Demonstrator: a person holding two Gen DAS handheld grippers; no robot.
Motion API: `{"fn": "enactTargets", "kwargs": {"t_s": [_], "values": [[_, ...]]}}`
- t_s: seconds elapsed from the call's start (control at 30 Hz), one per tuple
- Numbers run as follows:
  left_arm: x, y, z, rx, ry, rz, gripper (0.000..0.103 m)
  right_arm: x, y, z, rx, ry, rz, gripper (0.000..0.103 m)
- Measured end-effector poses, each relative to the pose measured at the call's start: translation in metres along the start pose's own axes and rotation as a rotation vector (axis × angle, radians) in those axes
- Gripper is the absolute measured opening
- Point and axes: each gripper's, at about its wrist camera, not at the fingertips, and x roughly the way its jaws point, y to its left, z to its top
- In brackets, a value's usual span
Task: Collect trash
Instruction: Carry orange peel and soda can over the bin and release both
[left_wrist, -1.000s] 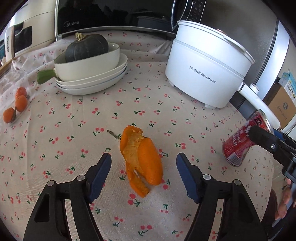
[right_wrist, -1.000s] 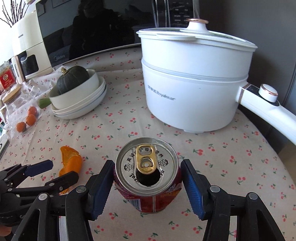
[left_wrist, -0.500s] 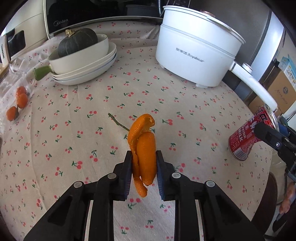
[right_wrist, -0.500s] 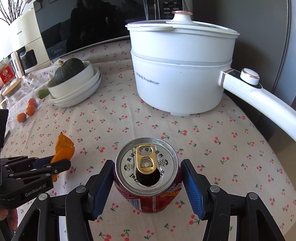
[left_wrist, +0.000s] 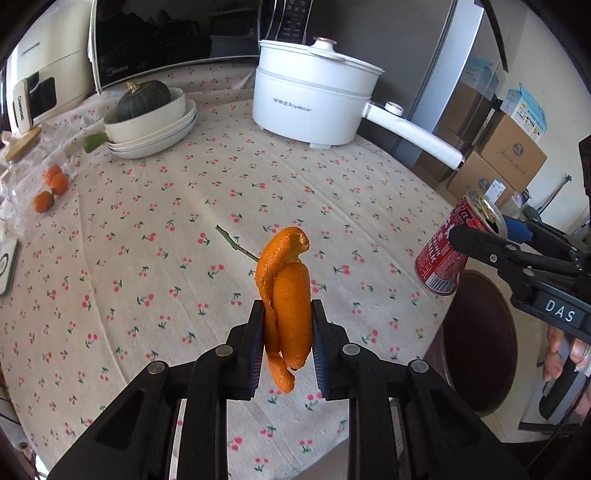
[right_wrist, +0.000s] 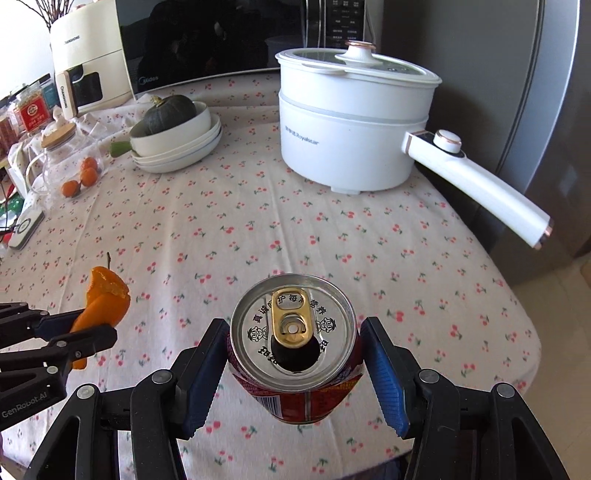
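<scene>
Left gripper: clenched on a curled orange peel, the pads pressing both its sides. The peel hangs clear of the tablecloth, above the near middle of the table, its upper curl rising past the fingertips and its lower tail dangling below them.

Right gripper: grasping a red drink can across its body. The can is lifted off the cloth, near the table's right edge; its silver top faces the right wrist camera, gold pull tab bent back, mouth open. In the left wrist view the can leans over the table's rim, with a dark round opening below it, beside the table; what that is cannot be told.

Table, other holdings:
- White electric pot, lidded, long handle pointing to the right edge; far right part of the table.
- Stack of white dishes bearing a dark green squash; far left part.
- Small oranges near the left edge, behind clear glass.
- Thin twig lying on the cloth at mid-table, just beyond the peel.

Person: fingers on the right gripper's handle, seen at the frame's right margin.
</scene>
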Motion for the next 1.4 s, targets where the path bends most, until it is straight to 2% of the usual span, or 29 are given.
{"fn": "enactTargets", "kwargs": {"t_s": [0.27, 0.53, 0.77, 0.97, 1.17, 1.2, 1.23, 1.27, 1.33, 1.4], "values": [[-0.033, -0.022, -0.041, 0.044, -0.012, -0.036, 0.024, -0.035, -0.004, -0.050, 0.022, 0.040, -0.017, 0.063], [-0.039, -0.053, -0.055, 0.049, -0.010, -0.144, 0.024, -0.065, -0.021, -0.087, 0.060, 0.076, -0.013, 0.063], [-0.013, -0.114, -0.051, 0.107, 0.023, -0.256, 0.024, -0.072, -0.060, -0.115, 0.125, 0.111, -0.079, 0.063], [0.018, -0.179, -0.061, 0.221, 0.072, -0.345, 0.024, -0.083, -0.108, -0.143, 0.204, 0.138, -0.143, 0.063], [0.045, -0.219, -0.072, 0.313, 0.093, -0.373, 0.026, -0.092, -0.151, -0.167, 0.289, 0.161, -0.173, 0.063], [0.047, -0.222, -0.072, 0.324, 0.084, -0.356, 0.029, -0.093, -0.156, -0.169, 0.297, 0.164, -0.177, 0.063], [0.049, -0.224, -0.073, 0.335, 0.081, -0.325, 0.041, -0.094, -0.160, -0.172, 0.307, 0.167, -0.177, 0.063], [0.052, -0.225, -0.072, 0.342, 0.077, -0.283, 0.063, -0.095, -0.164, -0.175, 0.319, 0.169, -0.175, 0.063], [0.051, -0.222, -0.070, 0.328, 0.049, -0.213, 0.083, -0.097, -0.171, -0.178, 0.343, 0.168, -0.165, 0.063], [0.051, -0.214, -0.068, 0.307, 0.053, -0.185, 0.087, -0.098, -0.175, -0.179, 0.360, 0.167, -0.155, 0.063]]}}
